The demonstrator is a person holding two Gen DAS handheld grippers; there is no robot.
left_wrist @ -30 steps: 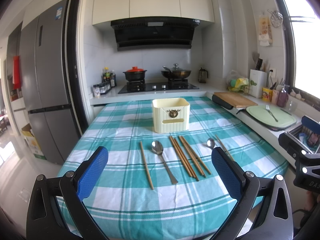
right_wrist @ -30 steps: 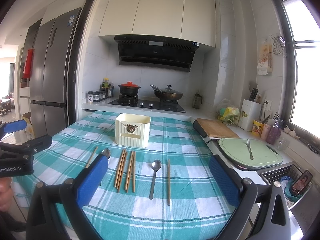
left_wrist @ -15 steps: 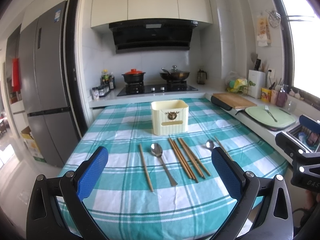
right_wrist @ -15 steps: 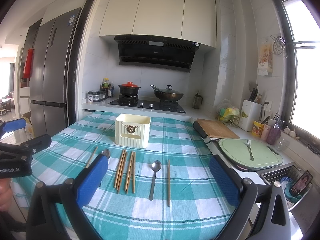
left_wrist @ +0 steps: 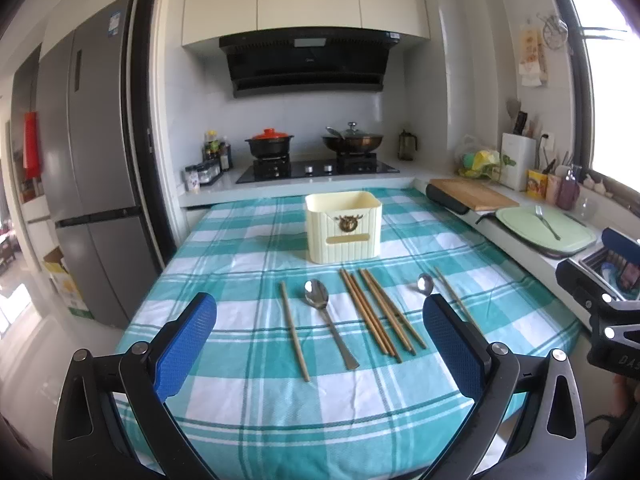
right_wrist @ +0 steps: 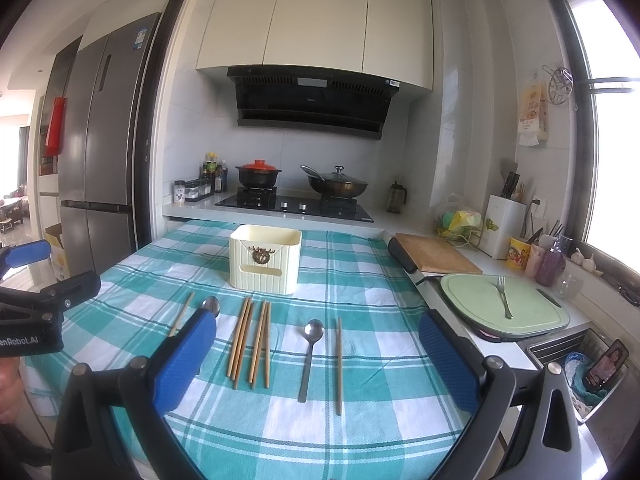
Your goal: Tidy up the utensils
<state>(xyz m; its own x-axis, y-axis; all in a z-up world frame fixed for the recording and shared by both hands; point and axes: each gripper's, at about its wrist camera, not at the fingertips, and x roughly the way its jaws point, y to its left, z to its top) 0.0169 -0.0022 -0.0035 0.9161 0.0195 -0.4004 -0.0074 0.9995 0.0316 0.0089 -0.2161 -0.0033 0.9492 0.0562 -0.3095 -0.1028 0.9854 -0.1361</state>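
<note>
Utensils lie in a row on the checked tablecloth [left_wrist: 248, 400] just in front of the cream holder [left_wrist: 343, 226]: a lone chopstick [left_wrist: 294, 331], a spoon [left_wrist: 328, 320], a bundle of chopsticks [left_wrist: 380, 314], then a second spoon [left_wrist: 425, 283] with another chopstick [left_wrist: 454, 298] beside it. Left gripper [left_wrist: 320, 344] hangs above the near table edge, jaws spread wide and holding nothing. Right gripper [right_wrist: 316, 360] is likewise wide apart and empty, facing the same row.

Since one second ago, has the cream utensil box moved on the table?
No. The cream utensil box sits on the same stripes of the checked cloth, behind the chopsticks.
</note>
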